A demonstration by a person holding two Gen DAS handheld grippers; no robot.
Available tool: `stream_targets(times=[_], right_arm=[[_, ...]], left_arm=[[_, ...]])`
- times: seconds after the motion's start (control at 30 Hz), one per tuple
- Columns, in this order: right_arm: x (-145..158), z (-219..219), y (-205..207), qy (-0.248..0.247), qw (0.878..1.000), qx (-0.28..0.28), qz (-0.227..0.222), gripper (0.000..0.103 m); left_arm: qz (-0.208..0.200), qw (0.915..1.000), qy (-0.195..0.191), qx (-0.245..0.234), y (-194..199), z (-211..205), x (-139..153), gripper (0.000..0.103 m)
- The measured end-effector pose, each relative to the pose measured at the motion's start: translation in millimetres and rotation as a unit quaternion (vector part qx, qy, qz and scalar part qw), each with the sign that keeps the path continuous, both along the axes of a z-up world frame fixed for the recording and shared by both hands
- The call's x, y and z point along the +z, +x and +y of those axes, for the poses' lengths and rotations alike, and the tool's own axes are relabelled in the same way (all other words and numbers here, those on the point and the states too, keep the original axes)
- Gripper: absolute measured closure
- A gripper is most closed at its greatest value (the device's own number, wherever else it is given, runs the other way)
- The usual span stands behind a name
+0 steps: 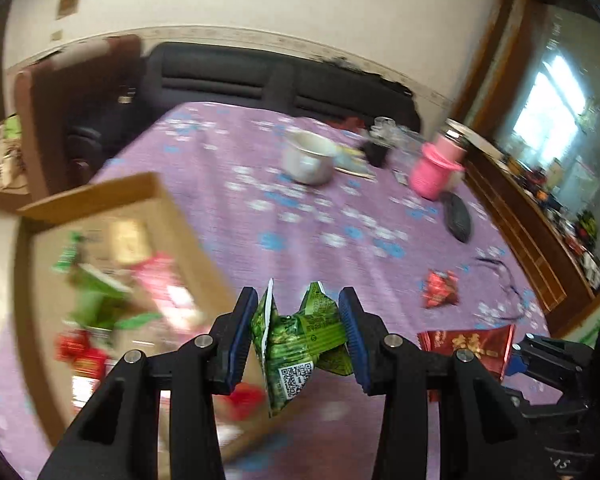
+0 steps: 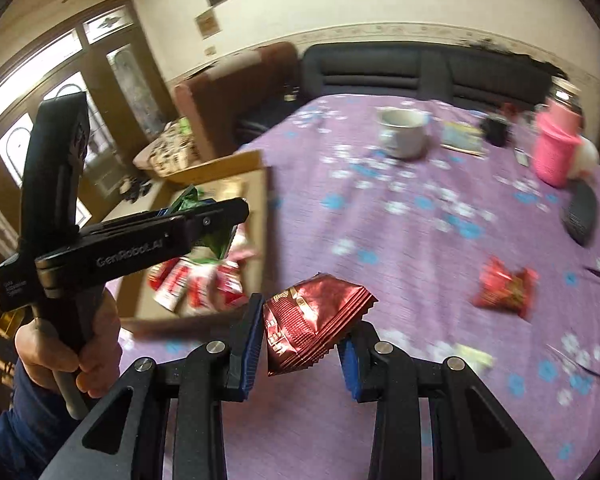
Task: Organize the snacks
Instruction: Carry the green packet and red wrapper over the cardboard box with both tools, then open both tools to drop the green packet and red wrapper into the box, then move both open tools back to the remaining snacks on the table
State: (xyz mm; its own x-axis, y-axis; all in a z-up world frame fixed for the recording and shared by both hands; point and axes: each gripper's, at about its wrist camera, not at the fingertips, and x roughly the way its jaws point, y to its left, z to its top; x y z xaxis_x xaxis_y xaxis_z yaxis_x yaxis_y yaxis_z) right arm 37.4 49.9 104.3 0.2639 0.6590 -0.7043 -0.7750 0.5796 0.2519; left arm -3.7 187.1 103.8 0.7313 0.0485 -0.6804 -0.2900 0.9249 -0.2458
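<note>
Purple tablecloth (image 1: 300,216) bg; green snack pack (image 1: 300,336) clamped btwn left hand-held gripper (image 1: 302,336) pads.

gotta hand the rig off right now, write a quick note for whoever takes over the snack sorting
Left tongs: shut on a green snack packet, held beside the cardboard box.
Right tongs: shut on a dark red snack packet, above the purple tablecloth.
Done: several red and green packets already lie in the box.
Left: drop both held packets in, then fetch the red packet lying loose on the cloth.
</note>
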Motion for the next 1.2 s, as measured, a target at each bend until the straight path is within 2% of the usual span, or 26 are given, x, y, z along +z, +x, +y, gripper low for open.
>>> stream_targets(times=[0.23, 0.5, 0.83, 0.87, 0.93, 0.97, 1.2], right_arm=[[-16.7, 87.7, -13.4, -0.01, 0.999, 0.047, 0.013, 0.066], [-47.1, 147.5, -10.9, -0.031, 0.997, 0.057, 0.035, 0.065], [-60.7, 165.5, 0.1, -0.035, 0.997, 0.053, 0.054, 0.064], [-60.2, 163.9, 0.8, -0.033, 0.996, 0.054, 0.055, 0.059], [-56.7, 159.5, 1.2, -0.026, 0.997, 0.052, 0.056, 0.048], [-54.2, 157.2, 1.2, -0.022, 0.997, 0.05, 0.054, 0.046], [-39.3, 134.4, 3.1, -0.002, 0.998, 0.042, 0.05, 0.046]], left_arm=[[0.04, 0.996, 0.002, 0.08, -22.6, 91.9, -13.8, 0.062], [0.078, 0.9873, -0.017, 0.138, -30.0, 149.9, -44.1, 0.062], [0.09, 0.9857, -0.019, 0.141, -21.1, 152.4, -55.8, 0.06], [0.091, 0.9858, -0.02, 0.14, -20.3, 151.9, -55.3, 0.06], [0.089, 0.9859, -0.023, 0.14, -20.3, 151.9, -53.5, 0.052], [0.086, 0.9861, -0.022, 0.14, -20.9, 151.6, -52.0, 0.051], [0.069, 0.9877, -0.016, 0.139, -25.8, 141.7, -34.1, 0.049]])
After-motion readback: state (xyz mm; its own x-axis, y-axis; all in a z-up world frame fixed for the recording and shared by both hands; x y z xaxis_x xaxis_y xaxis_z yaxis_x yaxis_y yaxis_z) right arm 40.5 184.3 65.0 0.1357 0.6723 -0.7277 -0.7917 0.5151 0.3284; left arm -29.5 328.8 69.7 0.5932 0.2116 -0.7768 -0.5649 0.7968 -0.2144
